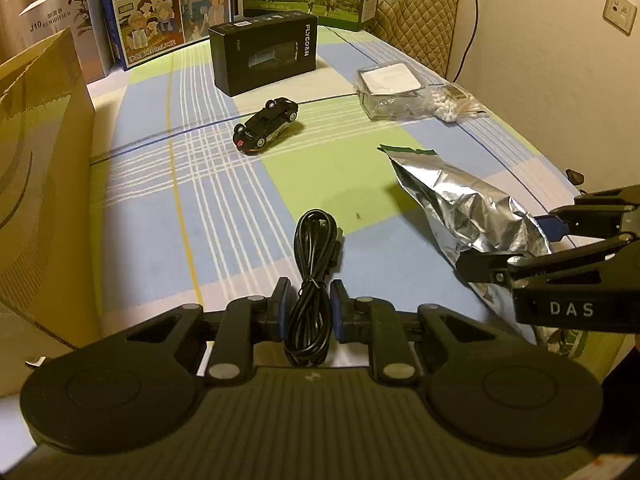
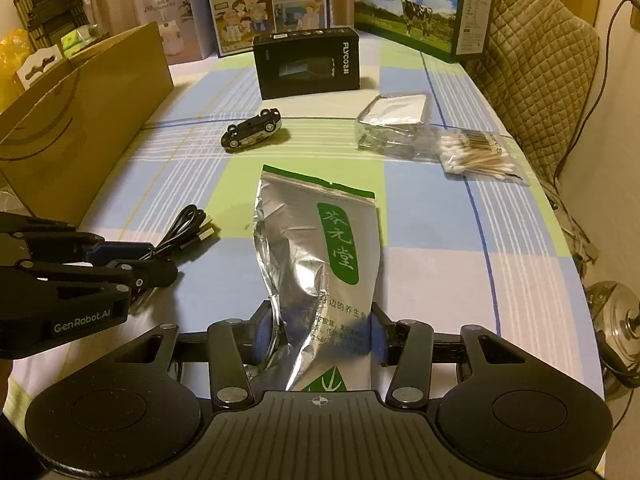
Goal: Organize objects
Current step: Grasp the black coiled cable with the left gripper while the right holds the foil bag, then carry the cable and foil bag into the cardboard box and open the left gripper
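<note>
- Foil pouch (image 2: 320, 264), crinkled silver with a green label, lies flat on the checked tablecloth (image 2: 440, 264) with its lower end between the fingers of the right gripper (image 2: 320, 336); the blue pads press its two edges, so the jaws look closed on it.
- Coiled black cable (image 1: 314, 264) sits bundled between the fingers of the left gripper (image 1: 310, 312), both pads against the loops, gripped near its near end.
- Judged by its creases, the pouch is light, soft and slick; a pinch across the buckled lower part should hold better than one at the flat sealed top beyond the fingertips.
- The cable looks limp and light; taken at the tied middle, its loops should stay together, though the plug end ahead of the fingers may dangle.
- Farther ahead of both grippers lie an overturned toy car (image 2: 251, 130), a black Flyco box (image 2: 308, 64), a clear plastic case (image 2: 394, 126) and a bag of cotton swabs (image 2: 478, 156); a brown paper bag (image 2: 80, 120) stands left of the left fingers.
- Hidden: the pouch's bottom edge under the right gripper body, its contents, and the paper bag's interior. The person holding the grippers is out of frame.
</note>
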Demonstrator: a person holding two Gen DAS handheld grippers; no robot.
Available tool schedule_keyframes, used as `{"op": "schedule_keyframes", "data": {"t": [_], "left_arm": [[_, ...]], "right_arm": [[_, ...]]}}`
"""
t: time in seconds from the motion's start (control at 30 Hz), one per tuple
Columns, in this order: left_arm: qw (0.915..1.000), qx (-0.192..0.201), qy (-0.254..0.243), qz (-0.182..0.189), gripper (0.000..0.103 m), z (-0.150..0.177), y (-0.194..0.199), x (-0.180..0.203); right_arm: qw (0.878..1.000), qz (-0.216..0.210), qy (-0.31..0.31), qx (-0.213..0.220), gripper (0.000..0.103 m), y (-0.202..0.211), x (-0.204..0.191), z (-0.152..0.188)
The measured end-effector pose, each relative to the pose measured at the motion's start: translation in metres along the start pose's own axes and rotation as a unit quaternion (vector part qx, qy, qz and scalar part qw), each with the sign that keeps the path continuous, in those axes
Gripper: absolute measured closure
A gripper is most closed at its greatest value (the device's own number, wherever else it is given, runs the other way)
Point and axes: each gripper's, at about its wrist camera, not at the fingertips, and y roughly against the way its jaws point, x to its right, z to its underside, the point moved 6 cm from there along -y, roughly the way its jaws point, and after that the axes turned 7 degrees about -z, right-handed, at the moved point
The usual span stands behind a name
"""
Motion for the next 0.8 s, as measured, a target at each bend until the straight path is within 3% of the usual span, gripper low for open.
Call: {"op": "schedule_keyframes", "data": {"t": [0.8], "left_arm": [[0.9989, 0.020, 0.038, 0.020, 0.093, -0.003, 0.026, -0.010]], "right_arm": [[0.998, -0.017, -0.038, 0.037, 0.061, 0.018, 0.001, -0.008]]}}
